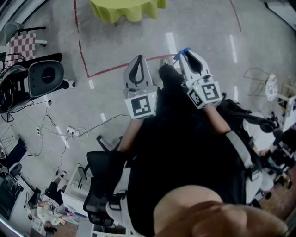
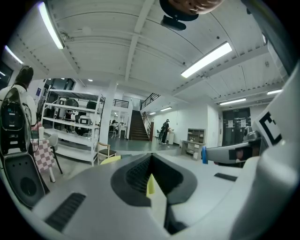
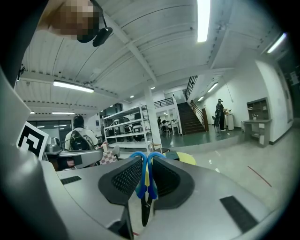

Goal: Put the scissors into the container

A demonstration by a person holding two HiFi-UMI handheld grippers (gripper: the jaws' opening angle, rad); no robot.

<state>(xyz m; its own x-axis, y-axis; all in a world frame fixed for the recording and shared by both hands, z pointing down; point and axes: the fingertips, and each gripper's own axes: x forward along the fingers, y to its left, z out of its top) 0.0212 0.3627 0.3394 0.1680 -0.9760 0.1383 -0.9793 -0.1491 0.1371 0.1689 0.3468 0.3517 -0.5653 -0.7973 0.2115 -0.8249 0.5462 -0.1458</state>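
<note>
Scissors sit clamped in the jaws of the right gripper. The two blue handle loops are pressed flat together and poke out just past the jaw tips, and the dark blades run back down the gap toward the gripper body. In the head view only a bit of blue shows at the tips. The left gripper has its jaws brought together on nothing; a thin slit between them shows only a strip of yellow from beyond.

The two grippers are held side by side, close but apart, out in front of the person's dark torso and over bare floor. Ahead of the jaws a red tape line crosses the floor, and farther ahead stands a desk draped in yellow-green cloth. An office chair stands well off to the left gripper's outer side. No container shows in any view, so the carry looks to be at an early stage.

The grip is the main risk. The jaws pinch only the smooth, narrow handles, so the blades could swing or the scissors could slide out during a quick turn, and there is only hard floor under the jaws. The release is another risk. The blades point back into the gripper, so when the jaws part the scissors may catch in the gap instead of dropping free, unless the tips are tilted downward over the container first.
</note>
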